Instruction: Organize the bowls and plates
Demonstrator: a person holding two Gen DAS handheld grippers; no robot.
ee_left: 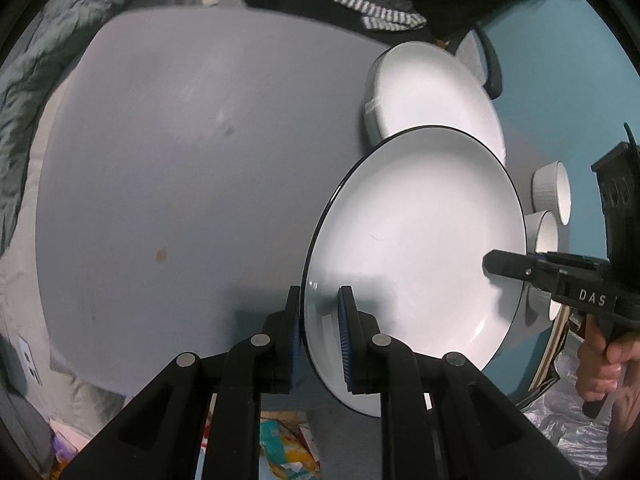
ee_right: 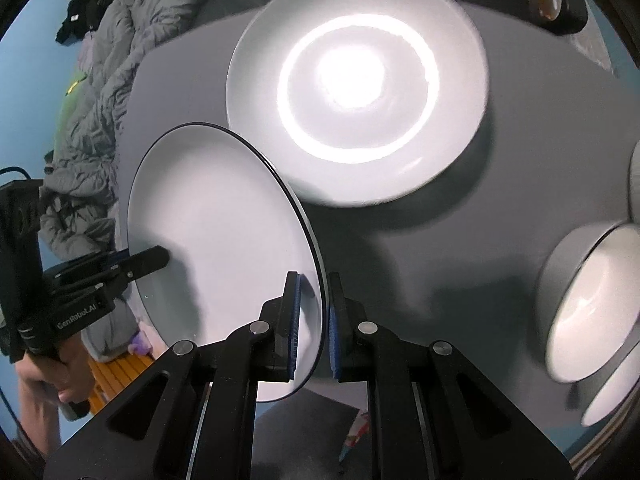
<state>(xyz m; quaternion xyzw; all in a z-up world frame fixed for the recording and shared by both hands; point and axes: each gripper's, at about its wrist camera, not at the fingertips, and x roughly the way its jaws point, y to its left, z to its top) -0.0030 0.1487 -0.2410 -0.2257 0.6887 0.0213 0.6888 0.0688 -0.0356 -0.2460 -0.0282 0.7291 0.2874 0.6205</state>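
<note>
Fingers [ee_left: 298, 332] of left gripper [ee_left: 320, 336] and right gripper [ee_right: 312, 328] pinched narrow on opposite rims of black-edged plate [ee_left: 416, 240], held tilted above desk [ee_left: 180, 160], beside white plate stack [ee_right: 356, 80]. Stiff, glazed, slippery, breakable, probably fairly heavy. Best gripped at rim, both sides.

Home bedrm: rumpled duvet [ee_right: 100, 92] beside grey table [ee_left: 180, 160], clutter on floor.

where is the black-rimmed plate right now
The black-rimmed plate is off the grey table, gripped at opposite rims by the left tool and right tool, just in front of the plain white plate.
</note>
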